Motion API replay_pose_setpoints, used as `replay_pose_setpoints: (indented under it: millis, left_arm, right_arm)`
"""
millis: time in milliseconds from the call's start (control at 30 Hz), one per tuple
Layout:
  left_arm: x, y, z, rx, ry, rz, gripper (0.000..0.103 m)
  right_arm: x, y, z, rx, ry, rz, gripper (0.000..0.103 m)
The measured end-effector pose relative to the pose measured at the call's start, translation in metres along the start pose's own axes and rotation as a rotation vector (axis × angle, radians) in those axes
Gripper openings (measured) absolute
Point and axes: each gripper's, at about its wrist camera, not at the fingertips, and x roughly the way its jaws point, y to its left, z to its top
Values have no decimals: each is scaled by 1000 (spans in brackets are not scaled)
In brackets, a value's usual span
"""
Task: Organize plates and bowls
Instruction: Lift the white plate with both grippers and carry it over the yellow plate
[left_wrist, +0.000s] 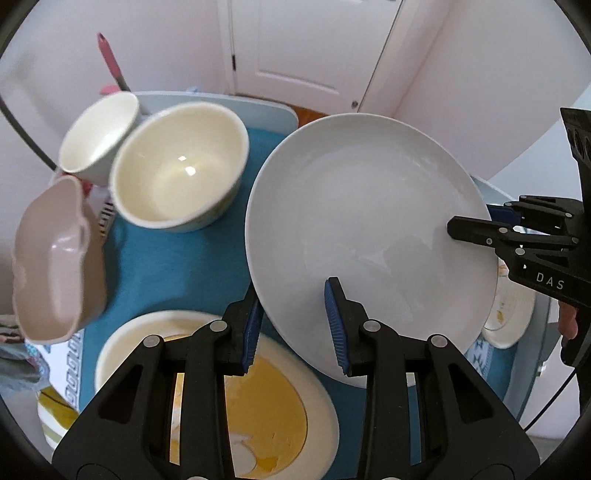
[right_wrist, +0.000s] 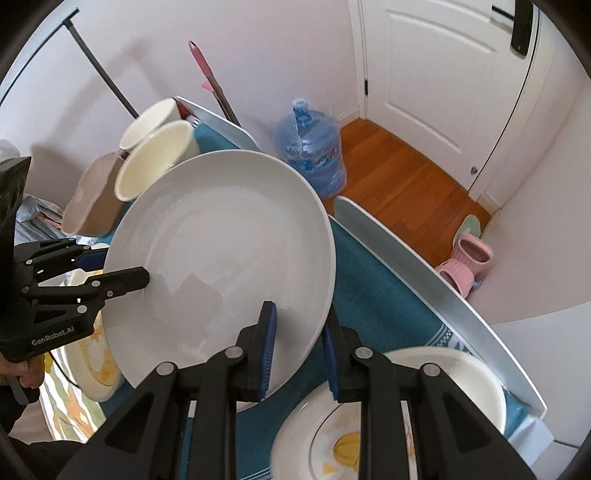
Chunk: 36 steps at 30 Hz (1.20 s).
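The left gripper (left_wrist: 293, 325) and the right gripper (right_wrist: 298, 345) each clamp opposite rims of the white plate (left_wrist: 365, 236), held above the blue cloth (left_wrist: 177, 266).

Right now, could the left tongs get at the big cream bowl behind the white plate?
Probably not yet: the left tongs straddle the rim of the large white round plate, which the right tongs also hold. The big cream ceramic bowl sits uncovered beyond, to the left.

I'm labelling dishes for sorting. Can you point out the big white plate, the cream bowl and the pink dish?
big white plate (left_wrist: 354, 221): left wrist view, centre of its face.
cream bowl (left_wrist: 177, 166): left wrist view, inner bottom.
pink dish (left_wrist: 55, 266): left wrist view, inside wall.
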Motion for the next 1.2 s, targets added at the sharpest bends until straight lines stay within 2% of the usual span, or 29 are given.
replay_pose_setpoints:
  millis: [267, 500, 633, 800, 1033, 1200]
  left_arm:
    - [-71, 17, -31, 16, -92, 13, 30]
    - [-101, 49, -66, 52, -92, -1, 30]
    - [-98, 72, -84, 114, -73, -22, 30]
    - [-89, 91, -100, 193, -39, -68, 30]
    - [-67, 103, -114, 317, 10, -124, 30]
    - [-45, 108, -113, 392, 47, -150, 30]
  right_arm:
    - [-48, 46, -11, -11, -93, 20, 22]
    - [-62, 101, -32, -8, -134, 23, 22]
    - [-58, 128, -47, 45, -130, 13, 22]
    - [-40, 165, -66, 131, -108, -55, 22]
    - [-12, 184, -90, 313, -93, -120, 22]
    - [2, 198, -104, 419, -93, -171, 22]
